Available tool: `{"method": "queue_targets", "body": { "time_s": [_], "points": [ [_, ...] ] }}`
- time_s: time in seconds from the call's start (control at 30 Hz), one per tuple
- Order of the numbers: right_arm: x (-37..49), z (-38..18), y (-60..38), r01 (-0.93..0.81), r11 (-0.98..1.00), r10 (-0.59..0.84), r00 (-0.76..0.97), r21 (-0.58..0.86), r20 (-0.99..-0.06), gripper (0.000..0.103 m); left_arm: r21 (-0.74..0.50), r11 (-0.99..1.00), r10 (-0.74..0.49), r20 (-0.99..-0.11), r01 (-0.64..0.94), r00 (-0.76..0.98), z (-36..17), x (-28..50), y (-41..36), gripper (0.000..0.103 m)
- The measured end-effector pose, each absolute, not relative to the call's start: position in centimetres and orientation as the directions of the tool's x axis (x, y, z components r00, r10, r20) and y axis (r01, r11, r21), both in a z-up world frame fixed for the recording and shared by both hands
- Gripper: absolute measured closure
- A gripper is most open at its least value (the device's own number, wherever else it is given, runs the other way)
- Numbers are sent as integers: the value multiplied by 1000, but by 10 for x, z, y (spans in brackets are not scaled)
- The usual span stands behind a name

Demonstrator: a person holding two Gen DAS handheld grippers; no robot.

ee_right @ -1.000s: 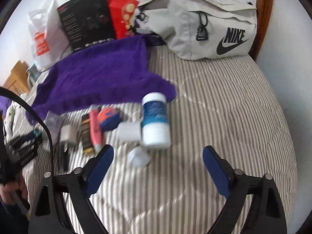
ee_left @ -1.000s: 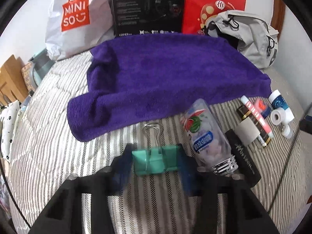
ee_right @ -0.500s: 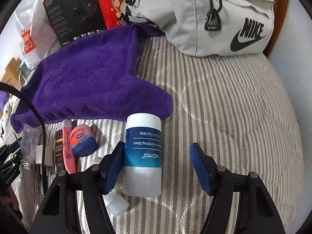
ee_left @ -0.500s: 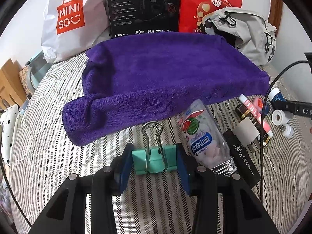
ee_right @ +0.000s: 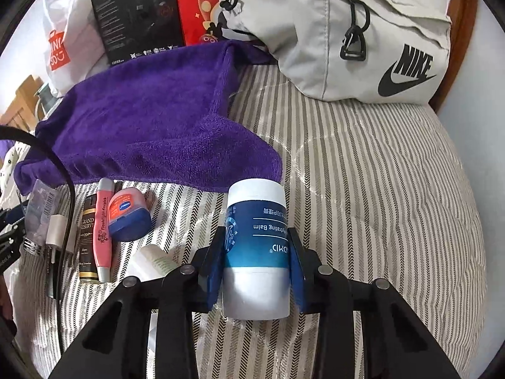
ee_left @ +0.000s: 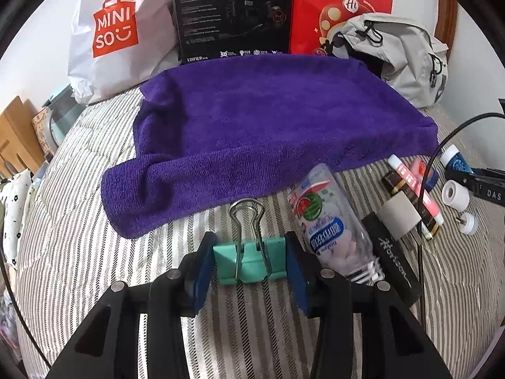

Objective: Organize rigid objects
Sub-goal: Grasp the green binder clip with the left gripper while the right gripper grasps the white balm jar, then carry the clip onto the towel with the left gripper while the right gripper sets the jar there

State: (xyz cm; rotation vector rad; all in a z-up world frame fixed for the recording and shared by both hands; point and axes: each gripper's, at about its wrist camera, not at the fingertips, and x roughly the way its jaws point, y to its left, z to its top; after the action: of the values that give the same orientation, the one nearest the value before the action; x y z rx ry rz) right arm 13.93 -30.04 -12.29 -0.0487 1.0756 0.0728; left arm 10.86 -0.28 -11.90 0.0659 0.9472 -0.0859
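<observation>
A teal binder clip (ee_left: 249, 262) with silver handles lies on the striped bedcover, and my left gripper (ee_left: 249, 270) is shut on its two sides. Just right of it lies a clear candy bottle (ee_left: 331, 233). In the right wrist view a white and blue balm jar (ee_right: 257, 246) lies on its side between the blue pads, with my right gripper (ee_right: 256, 267) shut on it. Left of the jar lie a pink and blue tub (ee_right: 129, 211), a pink tube (ee_right: 102, 227), a black and gold tube (ee_right: 86, 240) and a white charger (ee_right: 56, 225).
A purple towel (ee_left: 268, 132) covers the middle of the bed. Behind it stand a white Miniso bag (ee_left: 116, 34), a black box (ee_left: 233, 12) and a red bag (ee_left: 341, 3). A grey Nike bag (ee_right: 363, 31) sits at the back right. A black cable (ee_left: 432, 173) crosses the small items.
My right gripper moved forward from wide open over the small items and shut on the balm jar. The left gripper stays on the binder clip, with its view shifted only slightly.
</observation>
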Motion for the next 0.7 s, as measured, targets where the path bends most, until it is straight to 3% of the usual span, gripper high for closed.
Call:
{"method": "queue_targets", "body": {
  "time_s": [0.7],
  "points": [
    [114,-88,-314,-91,984,179,472,155,-863,67,-112,990,-140,-829,84,541,-93,88,27,64]
  ]
}}
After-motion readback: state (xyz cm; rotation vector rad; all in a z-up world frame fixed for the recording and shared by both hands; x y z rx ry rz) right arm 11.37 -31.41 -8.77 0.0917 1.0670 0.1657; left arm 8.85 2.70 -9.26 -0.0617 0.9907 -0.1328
